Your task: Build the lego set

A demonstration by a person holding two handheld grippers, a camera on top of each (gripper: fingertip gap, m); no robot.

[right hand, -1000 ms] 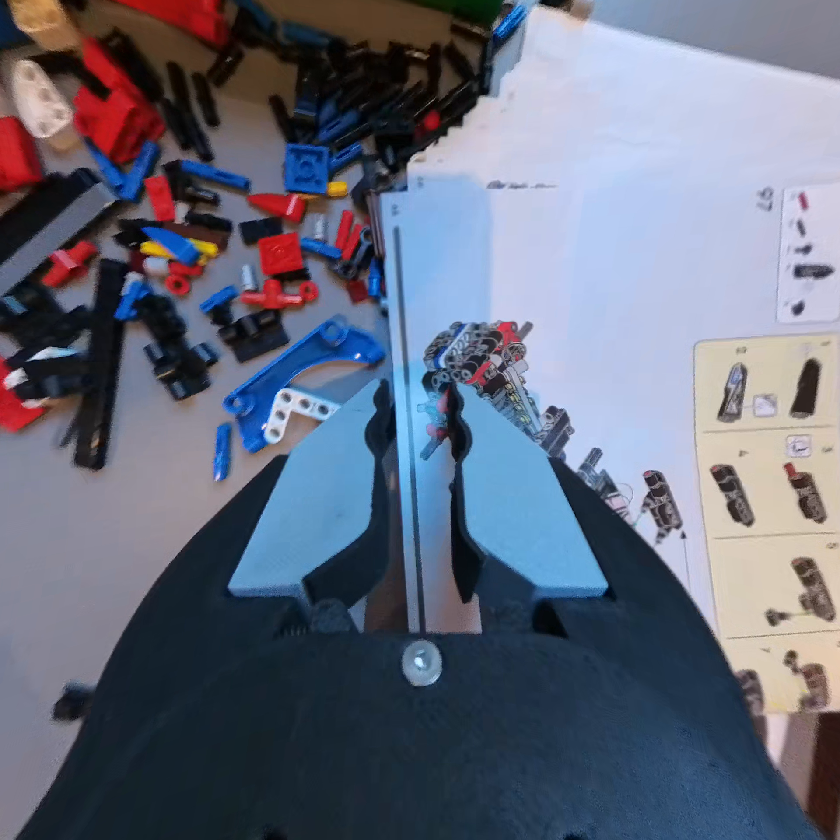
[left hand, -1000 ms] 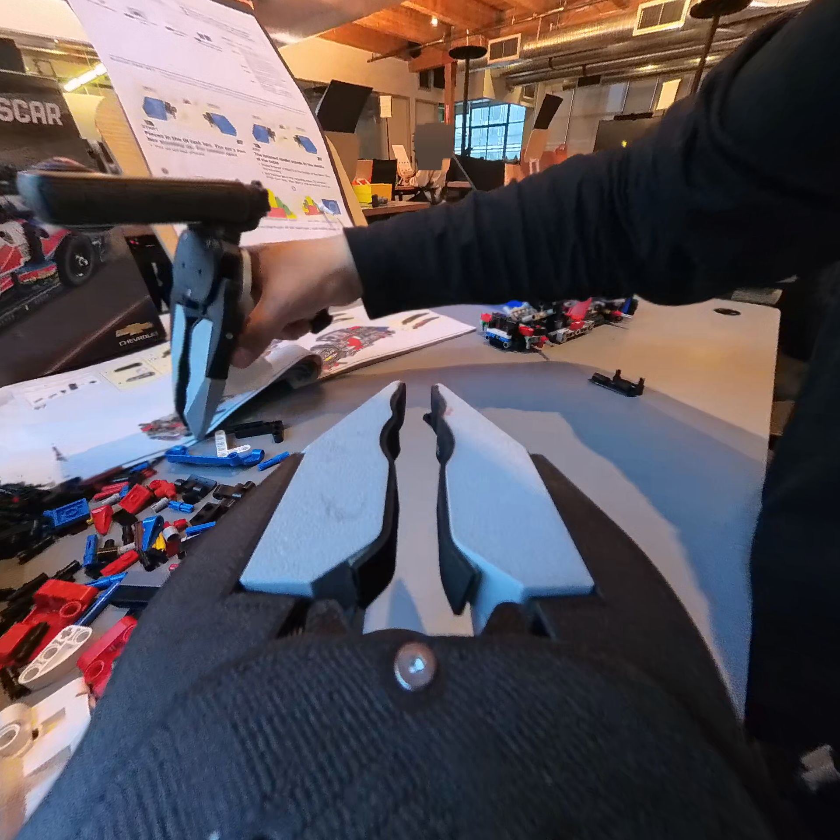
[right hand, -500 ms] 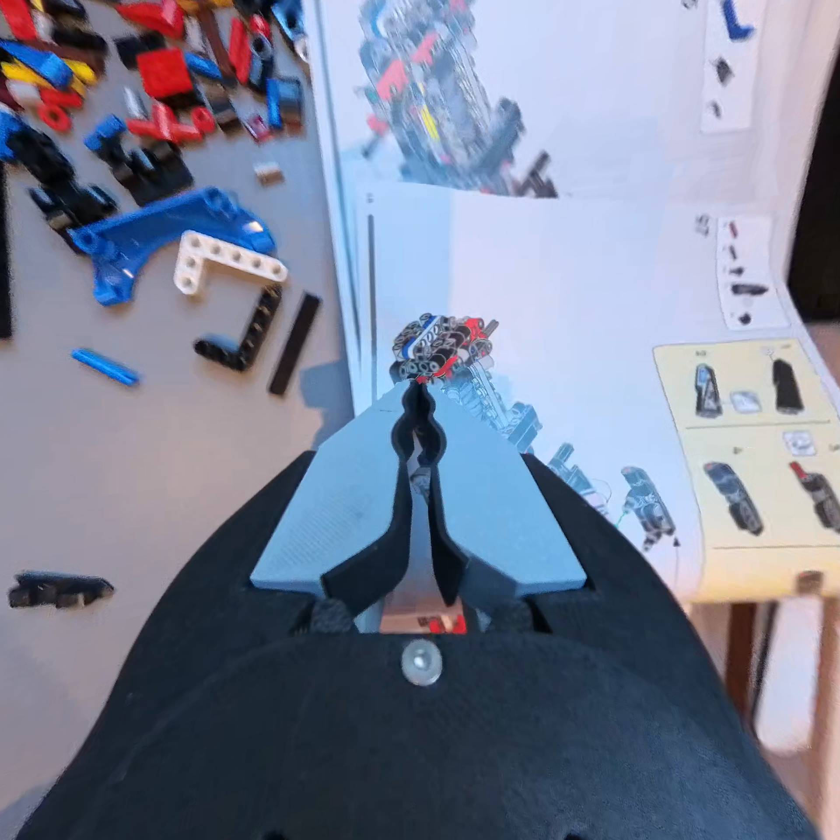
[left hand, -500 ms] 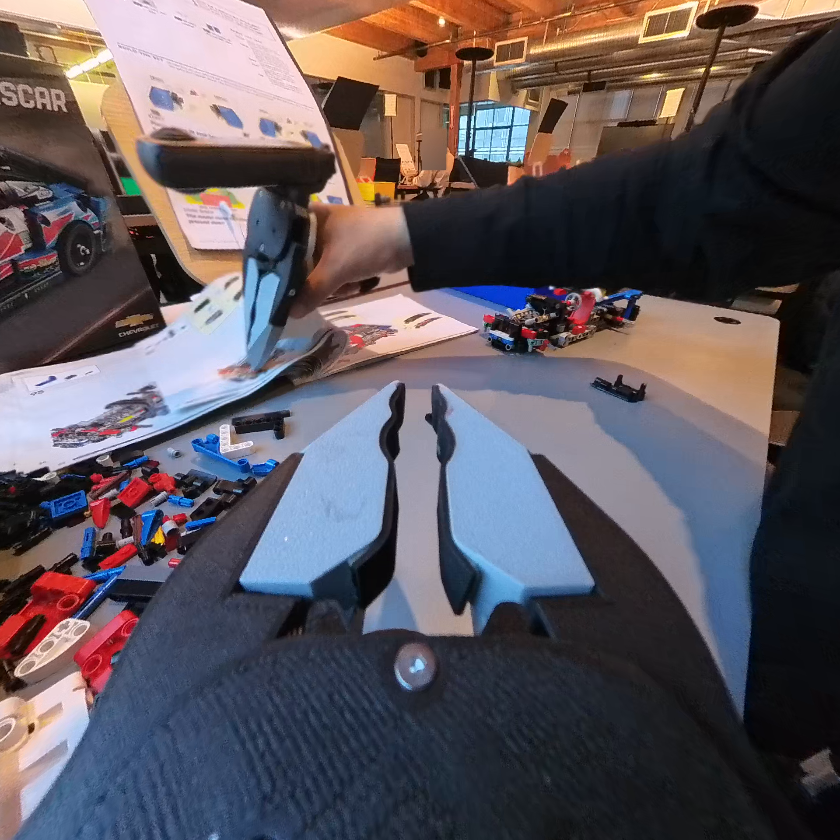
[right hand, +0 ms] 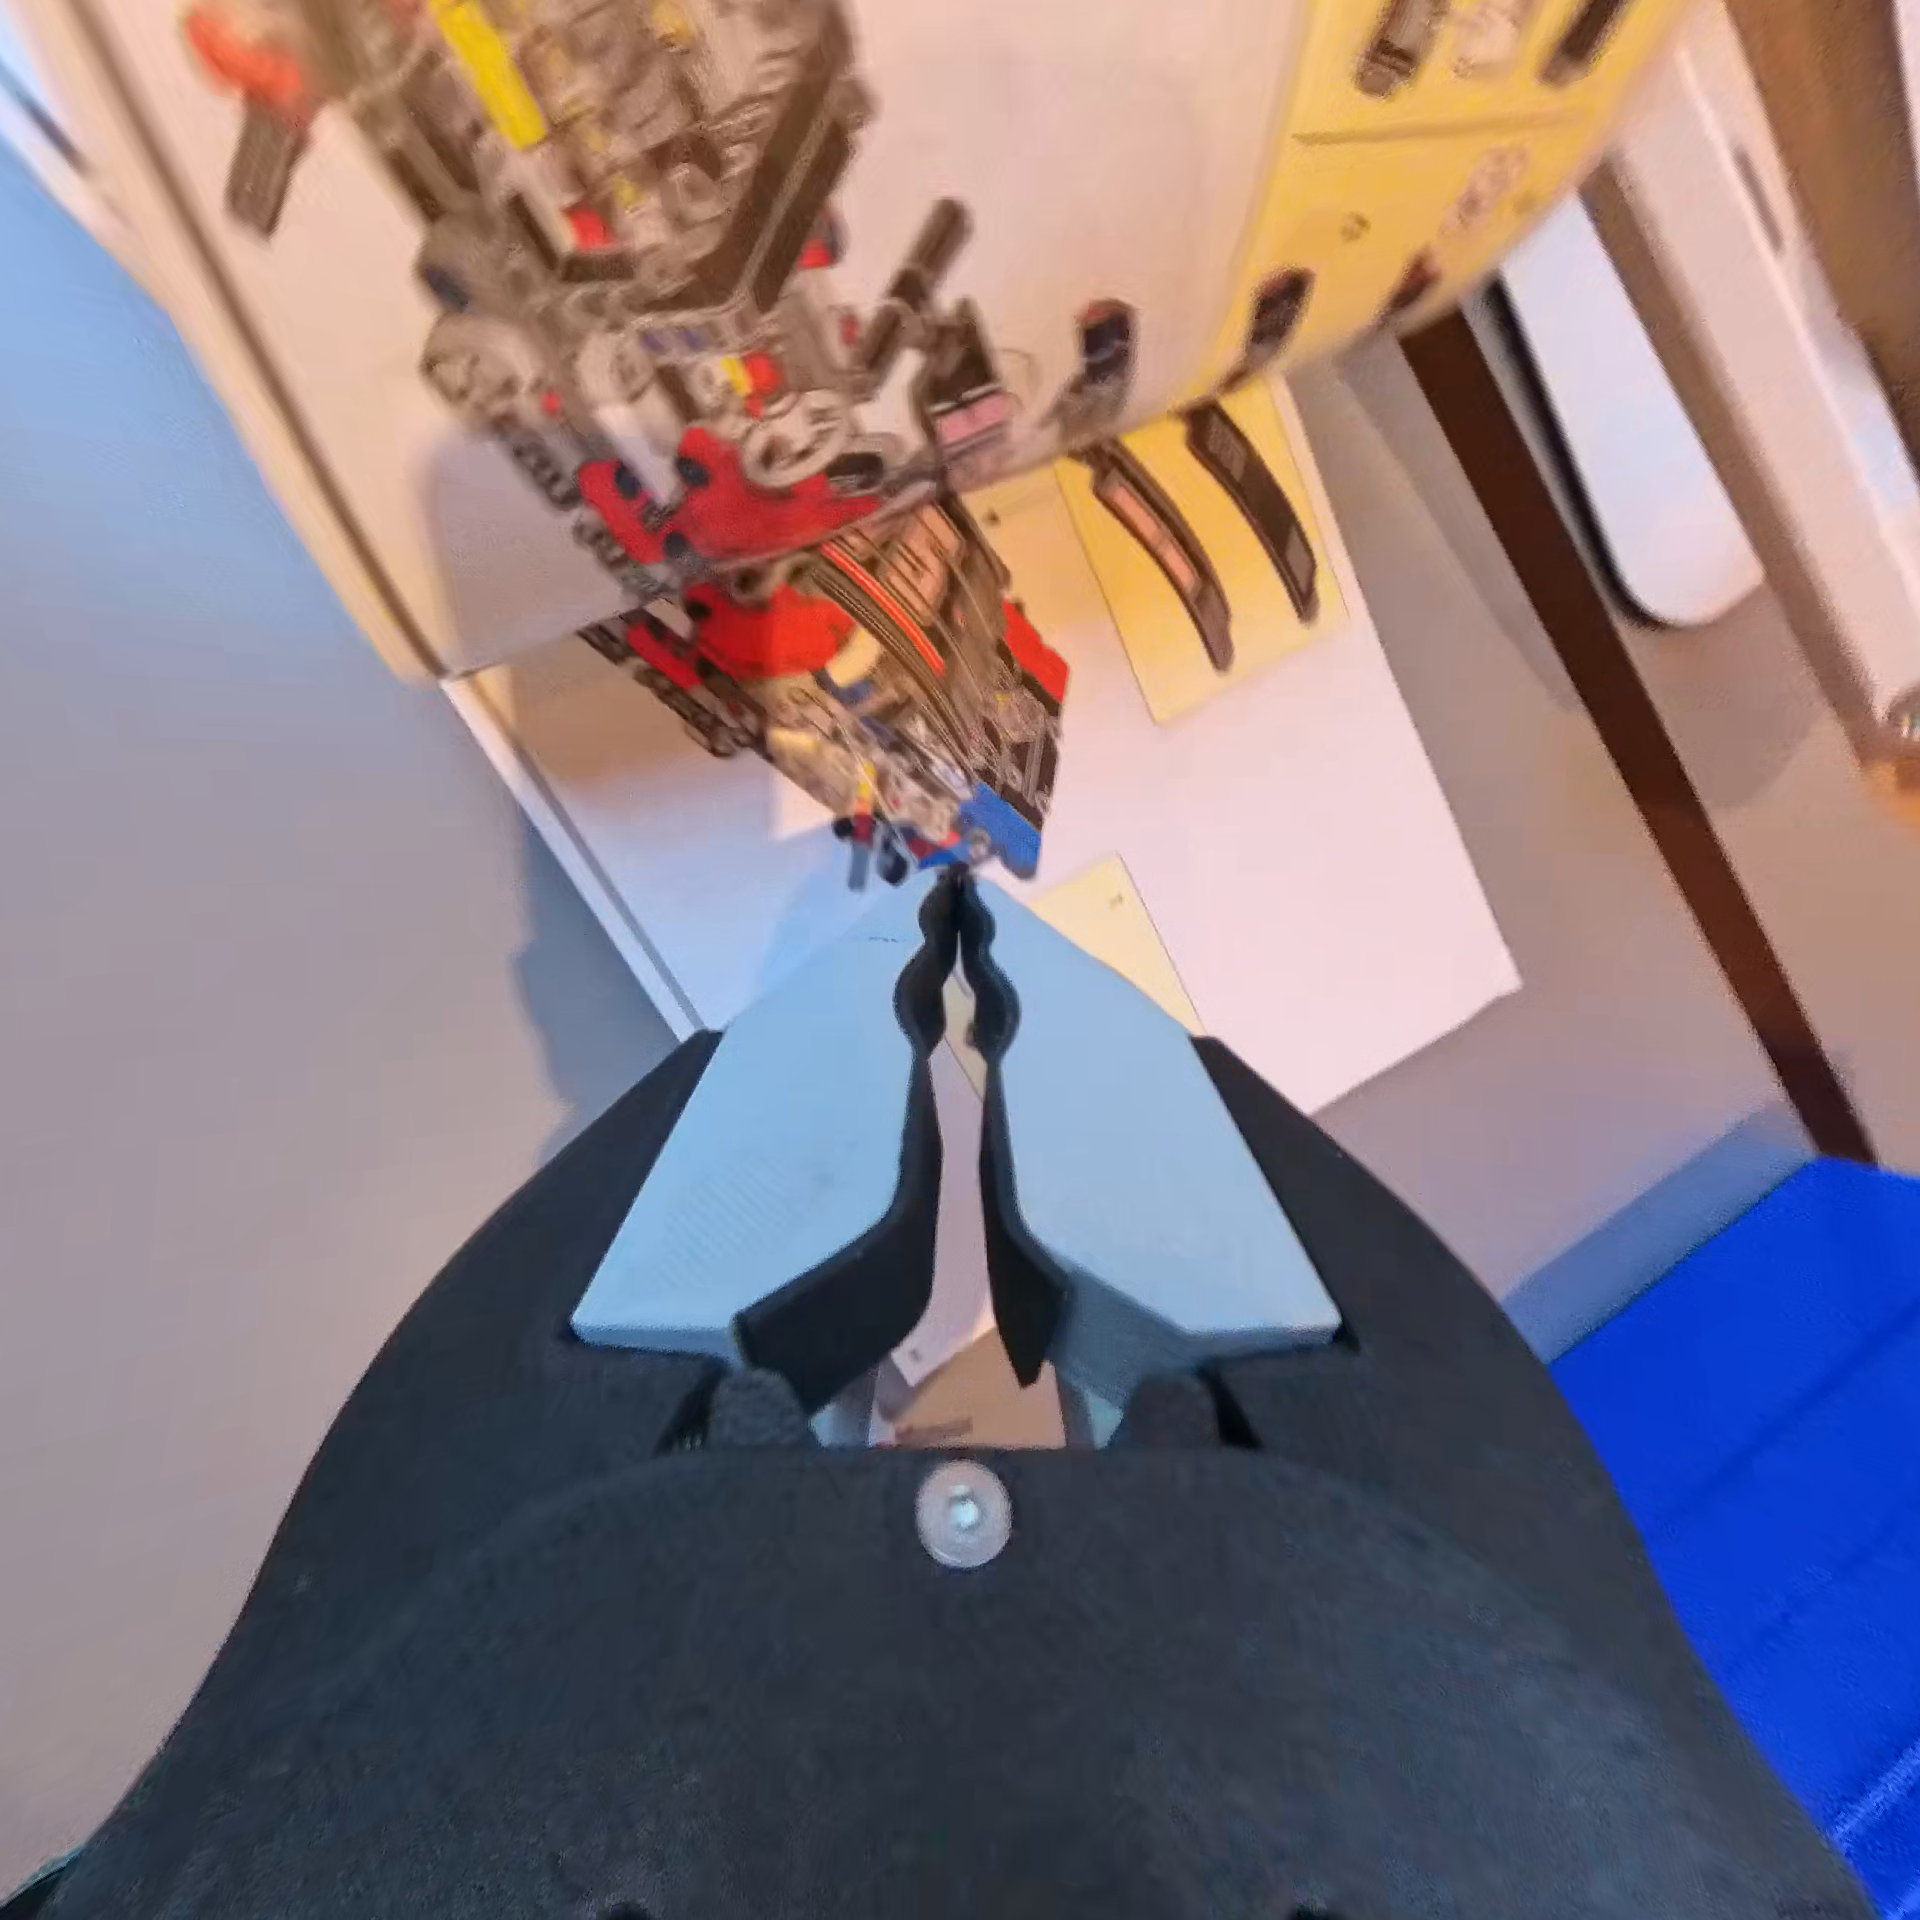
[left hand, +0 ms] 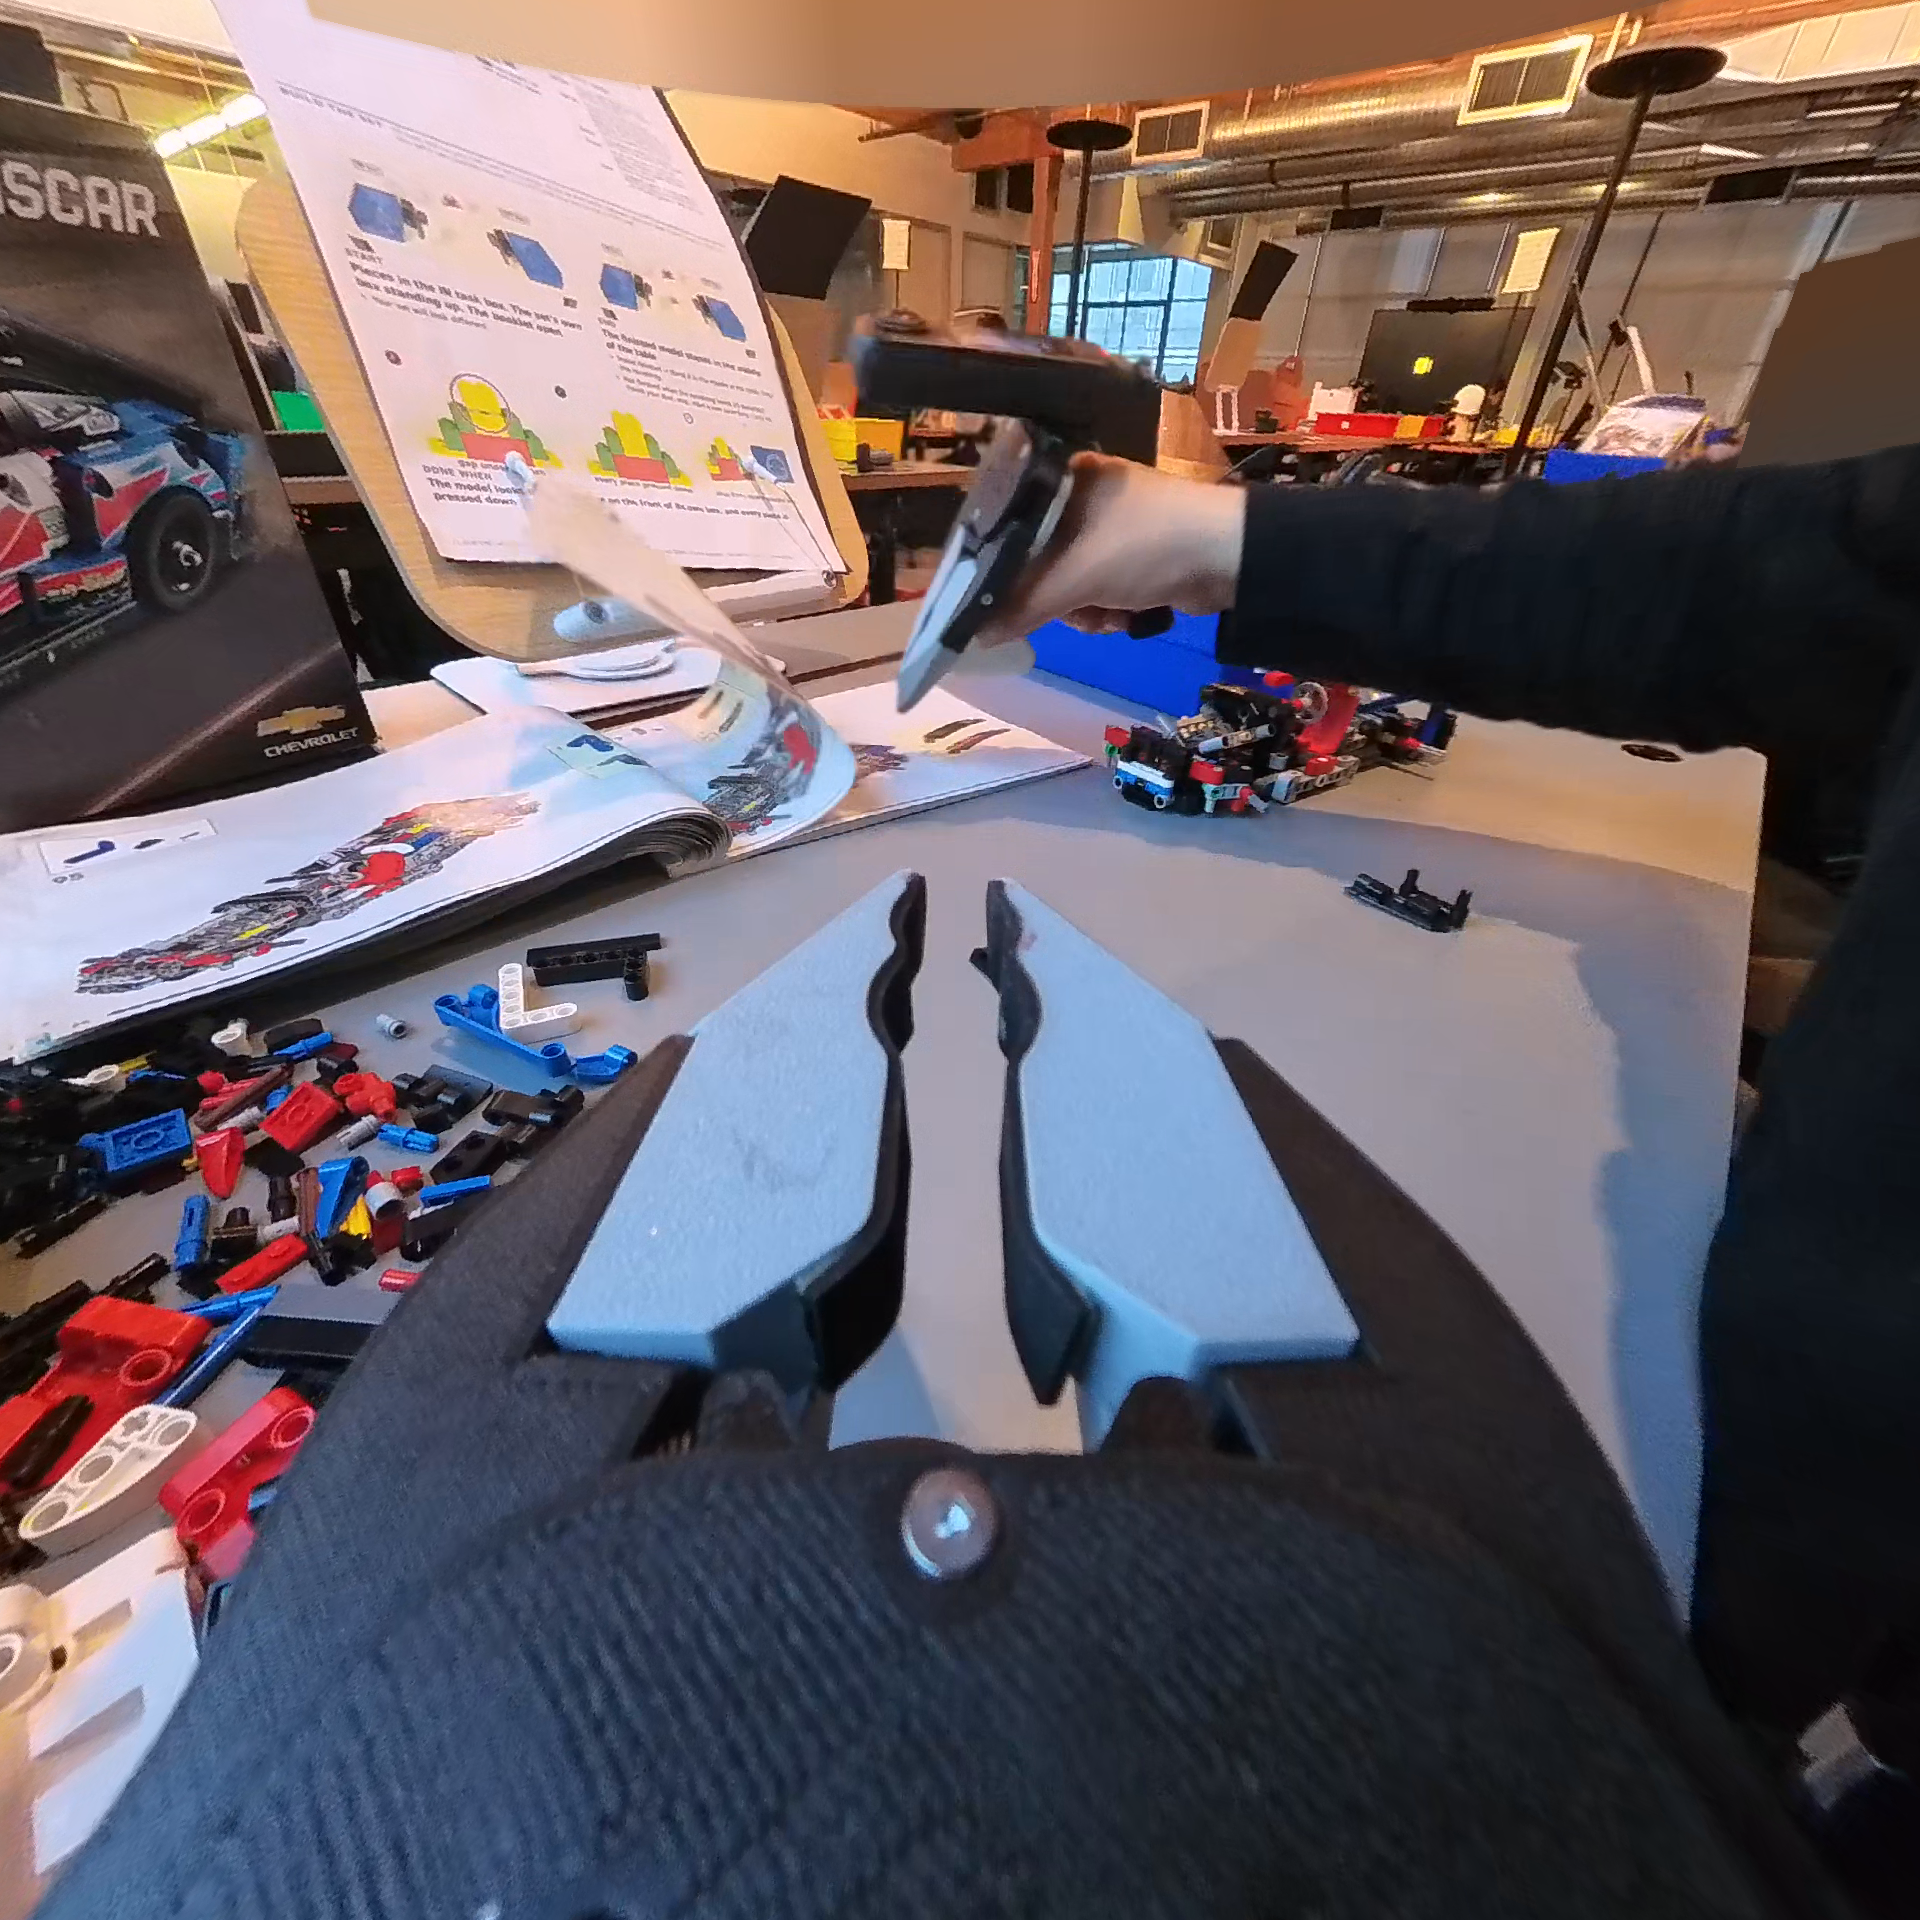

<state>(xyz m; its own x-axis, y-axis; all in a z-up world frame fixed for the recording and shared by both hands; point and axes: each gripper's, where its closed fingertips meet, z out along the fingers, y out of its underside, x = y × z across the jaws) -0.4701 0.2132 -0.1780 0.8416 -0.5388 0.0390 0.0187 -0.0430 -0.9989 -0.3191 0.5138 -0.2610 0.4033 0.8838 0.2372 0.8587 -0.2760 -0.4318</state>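
Note:
My left gripper [left hand: 954, 914] is slightly open and empty, low over the grey table [left hand: 1351, 1091]. The instruction booklet [left hand: 364, 894] lies open at the back left, with one page [left hand: 769, 727] lifted and curled. My right gripper [right hand: 954, 894] is shut, its tips pinching the edge of that lifted page [right hand: 727, 416]. It also shows in the left wrist view [left hand: 914, 686], held by a hand above the booklet's right side. A pile of loose red, blue and black pieces [left hand: 291, 1132] lies at the left. The partly built car model [left hand: 1247, 748] sits at the back right.
A small black piece [left hand: 1408, 899] lies alone at the right. The set's box [left hand: 114, 499] and a printed sheet on a wooden stand [left hand: 540, 312] rise behind the booklet. A blue bin [right hand: 1766, 1455] sits beside the booklet. A dark sleeve crosses the right side. About 35 centimetres separates my left fingertips from my right.
My right gripper closed on a booklet page at the left, then lifted it and carried it up and to the right. My left gripper stayed in place, unchanged.

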